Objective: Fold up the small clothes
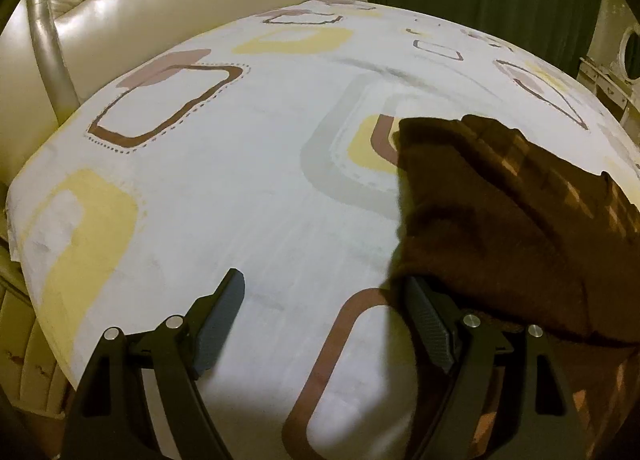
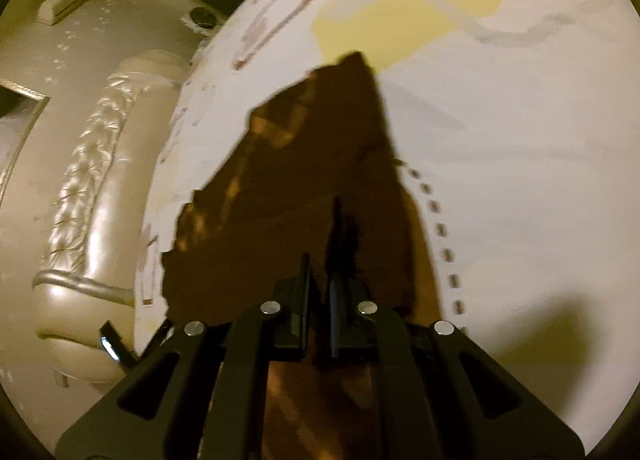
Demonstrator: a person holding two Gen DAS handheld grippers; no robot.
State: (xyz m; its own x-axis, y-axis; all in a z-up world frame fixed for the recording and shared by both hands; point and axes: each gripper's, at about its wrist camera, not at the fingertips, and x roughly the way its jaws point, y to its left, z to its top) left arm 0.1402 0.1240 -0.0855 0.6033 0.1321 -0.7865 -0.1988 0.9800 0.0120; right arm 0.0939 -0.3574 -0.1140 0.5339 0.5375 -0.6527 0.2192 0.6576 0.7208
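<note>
Right tool (image 2: pixel 320 292) pinching the brown garment (image 2: pixel 304 179) over the patterned bedsheet (image 2: pixel 520 139); left tool (image 1: pixel 324 324) spread, empty.

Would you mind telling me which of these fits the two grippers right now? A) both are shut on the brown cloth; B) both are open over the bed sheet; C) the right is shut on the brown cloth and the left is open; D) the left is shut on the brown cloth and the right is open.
C: the right gripper pinches the brown cloth, while the left gripper stands wide with only the bed sheet between its fingers.
</note>
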